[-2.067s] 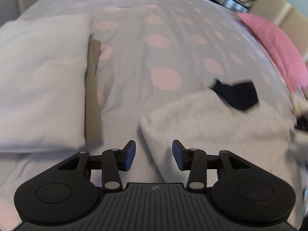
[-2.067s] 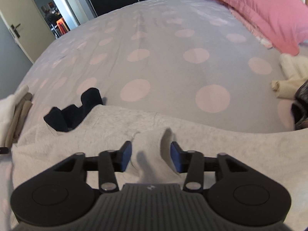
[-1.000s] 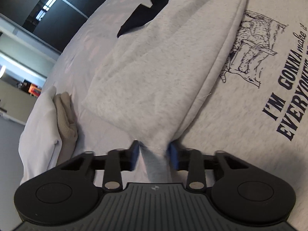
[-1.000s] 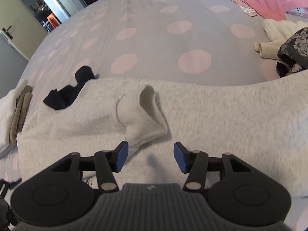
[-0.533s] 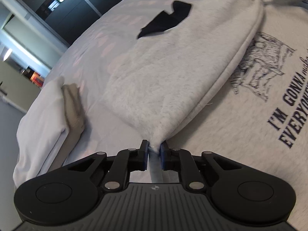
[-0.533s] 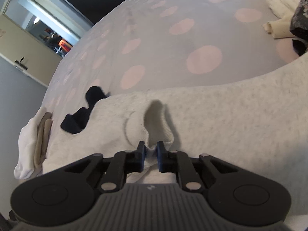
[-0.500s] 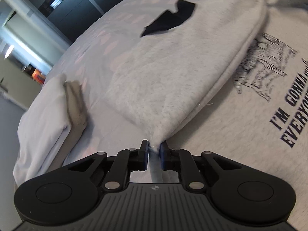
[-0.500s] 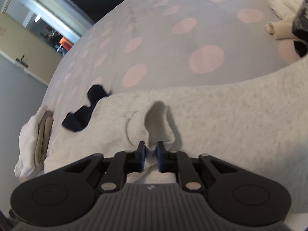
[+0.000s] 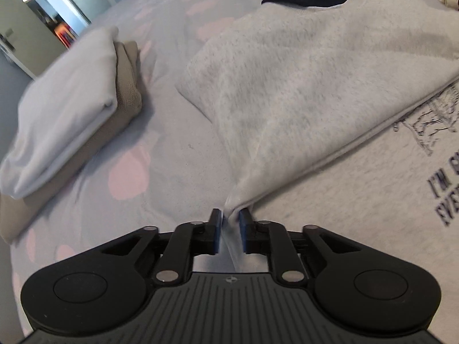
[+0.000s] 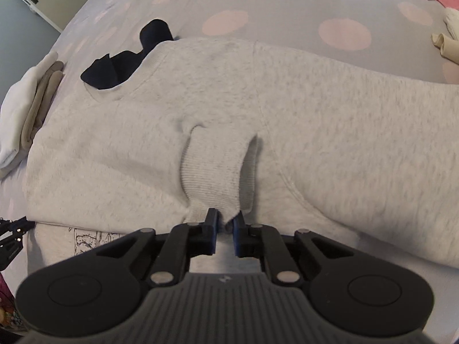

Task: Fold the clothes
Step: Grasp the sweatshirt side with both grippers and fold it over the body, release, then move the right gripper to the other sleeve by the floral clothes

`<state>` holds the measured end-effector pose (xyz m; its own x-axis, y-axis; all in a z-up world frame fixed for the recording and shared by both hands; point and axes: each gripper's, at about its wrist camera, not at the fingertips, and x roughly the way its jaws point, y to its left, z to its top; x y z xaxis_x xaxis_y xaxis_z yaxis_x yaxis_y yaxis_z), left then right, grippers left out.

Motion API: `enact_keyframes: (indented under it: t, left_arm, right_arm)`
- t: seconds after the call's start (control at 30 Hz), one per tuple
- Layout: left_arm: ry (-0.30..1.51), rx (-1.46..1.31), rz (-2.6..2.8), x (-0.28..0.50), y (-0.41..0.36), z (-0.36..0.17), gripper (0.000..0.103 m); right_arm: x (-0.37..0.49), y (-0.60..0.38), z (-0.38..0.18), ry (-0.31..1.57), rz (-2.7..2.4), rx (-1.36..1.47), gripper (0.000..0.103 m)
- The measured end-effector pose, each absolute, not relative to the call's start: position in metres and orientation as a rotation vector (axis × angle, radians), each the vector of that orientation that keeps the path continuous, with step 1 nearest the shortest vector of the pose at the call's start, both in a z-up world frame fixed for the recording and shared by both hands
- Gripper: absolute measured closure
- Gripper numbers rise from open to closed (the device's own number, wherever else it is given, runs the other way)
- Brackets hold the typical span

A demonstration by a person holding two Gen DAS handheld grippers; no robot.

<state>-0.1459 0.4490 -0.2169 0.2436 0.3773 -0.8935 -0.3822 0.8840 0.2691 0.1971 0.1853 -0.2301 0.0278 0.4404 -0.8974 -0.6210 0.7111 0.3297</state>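
Grey sweatshirt (image 10: 287,120) lies across bed (image 10: 272,0), long axis L-R. Print reads "I'M", rest cut off. Left gripper (image 9: 230,230) fingers pinch folded edge; right gripper (image 10: 224,233) fingers pinch cuff (image 10: 212,172).

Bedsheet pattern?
Bedsheet: pale grey with pink polka dots, clearest in the right wrist view.

Heather-grey sweatshirt (image 9: 301,71), pink-dotted bedsheet (image 10: 272,0)

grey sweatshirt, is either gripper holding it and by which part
Both hold the grey sweatshirt: left gripper pinches a bottom corner, right gripper the ribbed sleeve cuff.
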Motion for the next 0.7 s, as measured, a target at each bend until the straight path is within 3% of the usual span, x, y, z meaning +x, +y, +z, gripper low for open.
enact_keyframes:
  t: [0.07,0.13,0.33,0.4,0.7]
  left_arm:
    - [1.23,-0.061,0.506,-0.151,0.454,-0.21,0.085]
    - [1.184,-0.139,0.493,-0.158,0.461,-0.19,0.081]
    - [0.92,-0.343,0.444,-0.149,0.482,-0.147,0.075]
    - [0.887,-0.37,0.435,-0.137,0.483,-0.151,0.075]
    - [1.086,-0.344,0.454,-0.103,0.48,-0.21,0.076]
  right_arm:
    - [0.201,0.183,-0.227,1.311,0.819,-0.163,0.071]
    - [0.203,0.18,-0.217,1.275,0.811,-0.179,0.066]
    - [0.203,0.176,-0.186,1.134,0.811,-0.128,0.068]
    - [0.197,0.184,-0.184,1.104,0.857,-0.117,0.077]
    - [0.187,0.206,-0.226,1.117,0.851,-0.202,0.08]
